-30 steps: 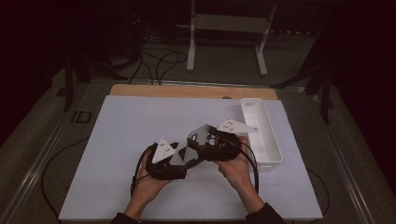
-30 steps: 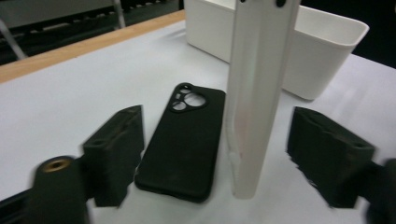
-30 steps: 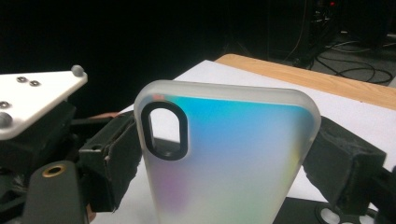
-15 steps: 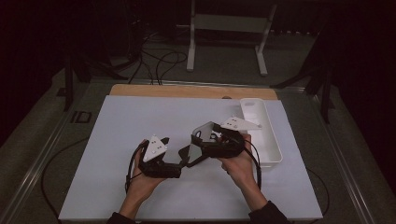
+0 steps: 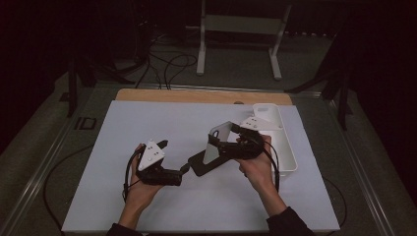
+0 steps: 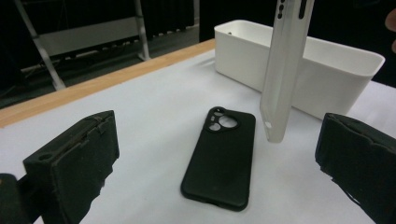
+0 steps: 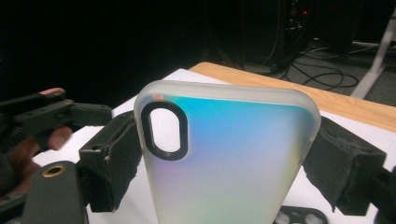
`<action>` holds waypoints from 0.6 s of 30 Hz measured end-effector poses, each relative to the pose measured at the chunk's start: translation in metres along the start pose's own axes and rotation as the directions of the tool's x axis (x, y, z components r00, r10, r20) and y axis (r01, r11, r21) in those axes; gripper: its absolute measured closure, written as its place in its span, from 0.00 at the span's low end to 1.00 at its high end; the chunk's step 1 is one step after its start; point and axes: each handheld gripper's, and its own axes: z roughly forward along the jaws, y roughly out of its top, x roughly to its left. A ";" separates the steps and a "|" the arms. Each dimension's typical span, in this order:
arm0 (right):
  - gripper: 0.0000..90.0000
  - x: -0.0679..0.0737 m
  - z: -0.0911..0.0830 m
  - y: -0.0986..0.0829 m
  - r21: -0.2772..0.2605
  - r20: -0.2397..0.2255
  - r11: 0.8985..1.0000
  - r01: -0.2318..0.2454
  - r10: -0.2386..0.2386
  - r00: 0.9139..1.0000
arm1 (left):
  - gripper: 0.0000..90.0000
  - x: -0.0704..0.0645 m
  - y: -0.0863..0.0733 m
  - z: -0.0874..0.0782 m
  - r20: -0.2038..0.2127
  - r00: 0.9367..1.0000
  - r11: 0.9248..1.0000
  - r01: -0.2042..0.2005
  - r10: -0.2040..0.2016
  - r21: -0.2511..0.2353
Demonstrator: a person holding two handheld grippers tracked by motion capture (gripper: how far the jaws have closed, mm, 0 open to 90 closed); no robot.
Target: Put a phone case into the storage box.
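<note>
A black phone case (image 6: 219,156) lies flat on the white table, camera cutout away from me; it also shows as the black phone case (image 5: 202,162) between both hands. My left gripper (image 5: 174,156) sits just left of it, jaws open and empty, and the case lies ahead between the pads (image 6: 70,163). My right gripper (image 5: 220,146) is shut on a translucent, iridescent phone case (image 7: 229,154), held upright above the black one's far end. In the left gripper view, the translucent case (image 6: 282,70) hangs edge-on with its lower corner just over the table.
A long white bin (image 5: 280,137) stands at the table's right side, right behind the right hand; the same bin (image 6: 303,60) shows in the left gripper view. A wooden strip (image 5: 201,96) runs along the far edge. Cables and a metal stand lie on the floor beyond.
The two grippers were close together over the cases; the left one has drawn back to the left. The right one holds the translucent case tilted up, leaving the black case flat on the table.
</note>
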 end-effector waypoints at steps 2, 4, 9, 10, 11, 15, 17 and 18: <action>0.19 -0.003 0.000 0.001 0.001 0.008 1.000 -0.001 0.001 1.000 | 0.00 0.003 -0.001 -0.003 -0.008 1.000 1.000 -0.003 0.003 -0.007; 0.19 -0.007 -0.001 0.003 -0.002 0.017 1.000 0.004 -0.004 1.000 | 0.00 0.006 -0.003 -0.006 -0.025 1.000 1.000 -0.007 0.007 -0.001; 0.19 -0.013 -0.002 0.007 -0.007 0.037 1.000 0.006 -0.006 0.999 | 0.00 0.013 -0.013 -0.011 -0.049 0.999 1.000 -0.005 0.005 -0.003; 0.19 -0.014 -0.002 0.008 -0.009 0.041 1.000 0.009 -0.009 0.999 | 0.00 0.015 -0.014 -0.012 -0.052 0.999 1.000 0.000 0.000 -0.004; 0.19 -0.016 -0.002 0.008 -0.008 0.046 1.000 0.007 -0.007 0.999 | 0.00 0.017 -0.016 -0.014 -0.057 0.998 1.000 -0.003 0.003 -0.008; 0.19 -0.021 -0.002 0.011 -0.014 0.058 1.000 0.003 -0.002 0.998 | 0.00 0.023 -0.024 -0.019 -0.086 0.996 1.000 0.000 -0.001 -0.012; 0.19 -0.023 -0.002 0.011 -0.014 0.061 1.000 0.002 -0.001 0.998 | 0.00 0.027 -0.029 -0.022 -0.098 0.995 1.000 0.006 -0.006 -0.010; 0.19 -0.024 -0.002 0.012 -0.013 0.063 1.000 -0.003 0.004 0.998 | 0.00 0.029 -0.032 -0.023 -0.110 0.994 1.000 0.011 -0.011 -0.002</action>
